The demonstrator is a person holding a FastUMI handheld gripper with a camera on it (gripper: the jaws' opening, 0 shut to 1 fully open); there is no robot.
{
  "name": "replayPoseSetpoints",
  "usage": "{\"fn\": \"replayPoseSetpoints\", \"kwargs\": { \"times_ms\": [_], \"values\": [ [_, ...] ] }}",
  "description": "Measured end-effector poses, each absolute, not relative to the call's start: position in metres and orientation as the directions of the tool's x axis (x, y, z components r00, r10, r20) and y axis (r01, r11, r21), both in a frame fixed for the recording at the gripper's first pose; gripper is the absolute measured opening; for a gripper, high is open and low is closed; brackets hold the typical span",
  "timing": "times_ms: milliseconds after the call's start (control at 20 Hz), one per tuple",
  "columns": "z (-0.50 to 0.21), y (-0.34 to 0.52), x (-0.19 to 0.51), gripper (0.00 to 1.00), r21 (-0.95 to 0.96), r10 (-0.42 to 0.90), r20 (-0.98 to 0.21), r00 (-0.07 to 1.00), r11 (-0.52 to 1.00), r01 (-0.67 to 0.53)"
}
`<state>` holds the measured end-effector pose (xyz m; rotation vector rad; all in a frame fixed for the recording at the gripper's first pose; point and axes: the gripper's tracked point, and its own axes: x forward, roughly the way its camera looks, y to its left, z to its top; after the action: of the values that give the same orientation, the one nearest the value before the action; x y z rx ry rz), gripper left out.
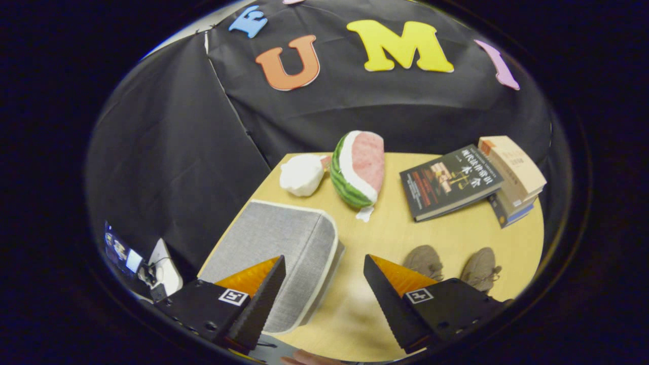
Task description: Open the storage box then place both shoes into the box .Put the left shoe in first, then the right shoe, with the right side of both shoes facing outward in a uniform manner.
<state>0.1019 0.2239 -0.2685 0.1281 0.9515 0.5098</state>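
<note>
Below, lidded grey fabric storage box [276, 248] beside two taupe shoes [451, 266], jaws wide apart.

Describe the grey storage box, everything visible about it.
The storage box is a grey, fabric-looking block with rounded corners and pale piping along its edges. Its lid is closed and it sits flat on the wooden table, short of the watermelon toy and a white plush lump. The gripper hangs open above; one finger overlaps the box's near corner. Nothing visibly presses on it.

The dark book [450, 181] bears characters, seemingly Chinese, illegible here.
</note>
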Motion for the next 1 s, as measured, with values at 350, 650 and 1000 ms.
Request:
{"fn": "replayPoseSetpoints", "kwargs": {
  "times_ms": [350,650,1000],
  "values": [
    [-0.302,0.240,0.099,0.96,0.384,0.469,-0.797,0.382,0.880,-0.279],
    [-0.321,0.247,0.100,0.97,0.461,0.499,-0.808,0.312,0.866,-0.192],
    [-0.330,0.258,0.098,0.97,0.620,0.627,-0.755,0.192,0.778,-0.103]
  ]
}}
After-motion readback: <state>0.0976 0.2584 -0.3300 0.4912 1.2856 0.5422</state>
